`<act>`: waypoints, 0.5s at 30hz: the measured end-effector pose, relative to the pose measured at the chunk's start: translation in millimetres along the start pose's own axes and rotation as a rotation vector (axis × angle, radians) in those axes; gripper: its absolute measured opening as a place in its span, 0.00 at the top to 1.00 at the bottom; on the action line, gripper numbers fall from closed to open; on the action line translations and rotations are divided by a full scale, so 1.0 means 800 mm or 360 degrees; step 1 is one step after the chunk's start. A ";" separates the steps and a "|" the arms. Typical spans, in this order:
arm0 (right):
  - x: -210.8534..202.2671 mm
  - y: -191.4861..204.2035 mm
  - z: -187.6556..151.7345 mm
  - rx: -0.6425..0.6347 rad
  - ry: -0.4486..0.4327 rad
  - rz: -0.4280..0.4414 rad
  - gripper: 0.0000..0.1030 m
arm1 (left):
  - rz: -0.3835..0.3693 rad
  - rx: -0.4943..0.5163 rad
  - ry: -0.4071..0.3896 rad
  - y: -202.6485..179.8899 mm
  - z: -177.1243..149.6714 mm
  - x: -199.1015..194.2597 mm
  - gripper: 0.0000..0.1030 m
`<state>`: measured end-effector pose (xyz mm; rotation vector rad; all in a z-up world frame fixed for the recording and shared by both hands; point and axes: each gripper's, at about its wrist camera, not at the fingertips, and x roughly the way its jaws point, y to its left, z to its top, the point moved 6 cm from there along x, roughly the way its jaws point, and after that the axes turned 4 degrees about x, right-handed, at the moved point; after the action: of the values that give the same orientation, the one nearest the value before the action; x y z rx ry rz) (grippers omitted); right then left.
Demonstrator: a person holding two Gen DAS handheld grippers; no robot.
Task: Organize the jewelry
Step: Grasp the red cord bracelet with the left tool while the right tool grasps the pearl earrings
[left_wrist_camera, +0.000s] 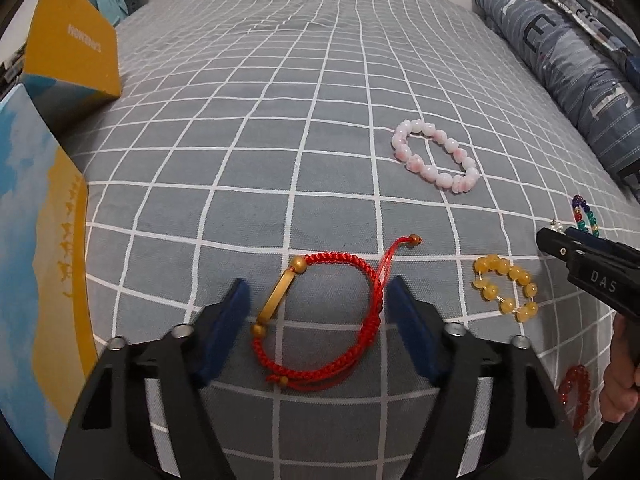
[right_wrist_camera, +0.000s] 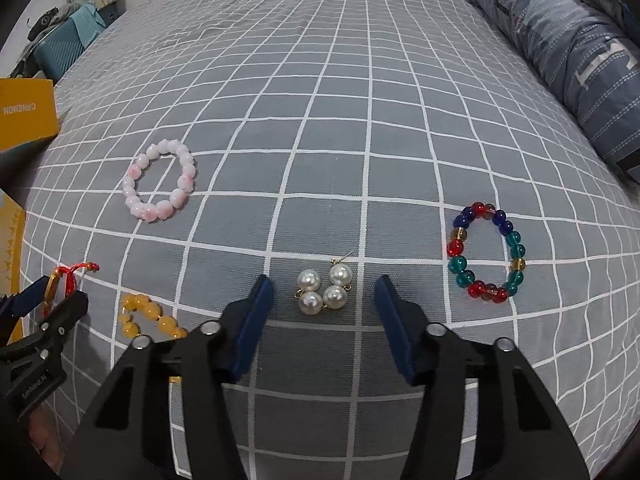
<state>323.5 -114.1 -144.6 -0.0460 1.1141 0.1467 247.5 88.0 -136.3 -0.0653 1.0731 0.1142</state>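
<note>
A red braided cord bracelet with a gold bar (left_wrist_camera: pixel 320 312) lies on the grey checked bedsheet between the fingers of my open left gripper (left_wrist_camera: pixel 316 292). My open right gripper (right_wrist_camera: pixel 324 292) straddles a cluster of pearl earrings (right_wrist_camera: pixel 324 292) without touching them. A pink-white bead bracelet (left_wrist_camera: pixel 436 154) (right_wrist_camera: pixel 160 184) lies farther out. A yellow bead bracelet (left_wrist_camera: pixel 506 286) (right_wrist_camera: pixel 150 316) lies between the two grippers. A multicoloured bead bracelet (right_wrist_camera: pixel 486 252) lies right of the right gripper. A dark red bead bracelet (left_wrist_camera: pixel 574 394) lies at the lower right of the left wrist view.
A yellow and blue box (left_wrist_camera: pixel 40 264) stands at the left edge, with a second yellow box (left_wrist_camera: pixel 72 52) behind it. A rolled blue patterned duvet (right_wrist_camera: pixel 560 48) runs along the right side. The bedsheet (left_wrist_camera: pixel 300 80) stretches far ahead.
</note>
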 end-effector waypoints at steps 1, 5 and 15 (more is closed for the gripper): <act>0.000 0.000 0.000 0.0004 -0.0001 0.0000 0.59 | -0.0001 0.0006 0.0002 0.000 -0.001 -0.002 0.43; 0.001 -0.002 -0.002 0.0017 0.0001 -0.0014 0.79 | 0.0015 0.0029 0.0031 -0.001 -0.005 -0.006 0.81; -0.007 -0.009 -0.003 0.0056 -0.0035 -0.0040 0.90 | -0.0116 0.0026 -0.0008 -0.007 -0.007 -0.027 0.92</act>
<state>320.2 -122.0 -140.6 -0.0268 1.0936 0.1051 233.1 80.5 -119.6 -0.0892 1.0654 0.0395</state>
